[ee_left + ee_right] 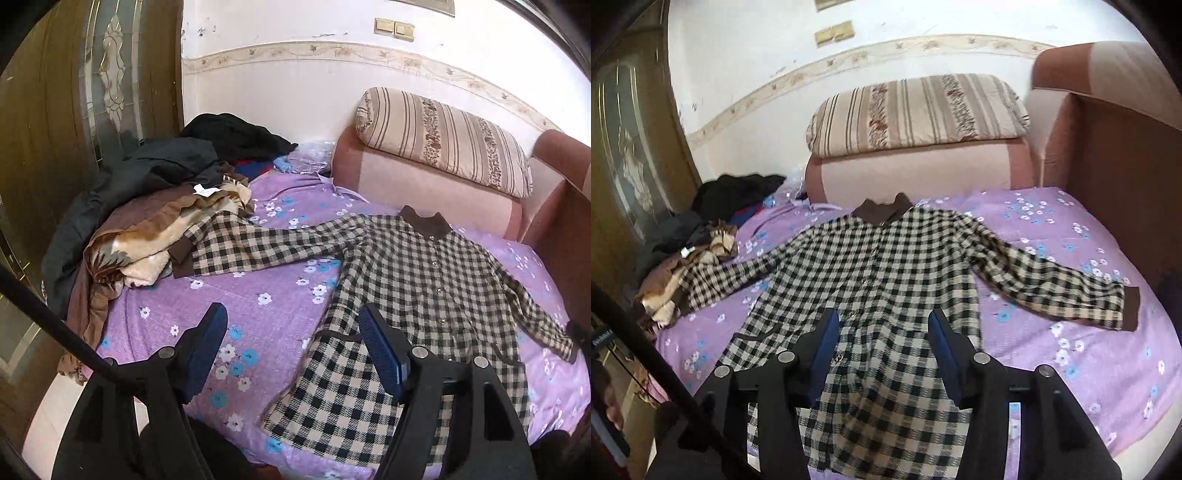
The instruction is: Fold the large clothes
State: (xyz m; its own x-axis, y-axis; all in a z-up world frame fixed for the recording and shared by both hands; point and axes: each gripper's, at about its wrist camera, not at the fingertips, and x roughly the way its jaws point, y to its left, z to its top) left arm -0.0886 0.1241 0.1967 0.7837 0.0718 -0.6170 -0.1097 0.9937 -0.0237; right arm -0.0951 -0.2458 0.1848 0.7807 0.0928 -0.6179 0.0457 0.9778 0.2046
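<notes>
A lived-in bedroom at home.

Marked as such by a bed under a purple sheet with small flowers, a striped pillow on a pink upholstered headboard, a heap of clothes and a blanket at the bed's left edge, a checked jacket laid flat, a wooden door with decorative glass, wall switches, a floral wallpaper border.
</notes>
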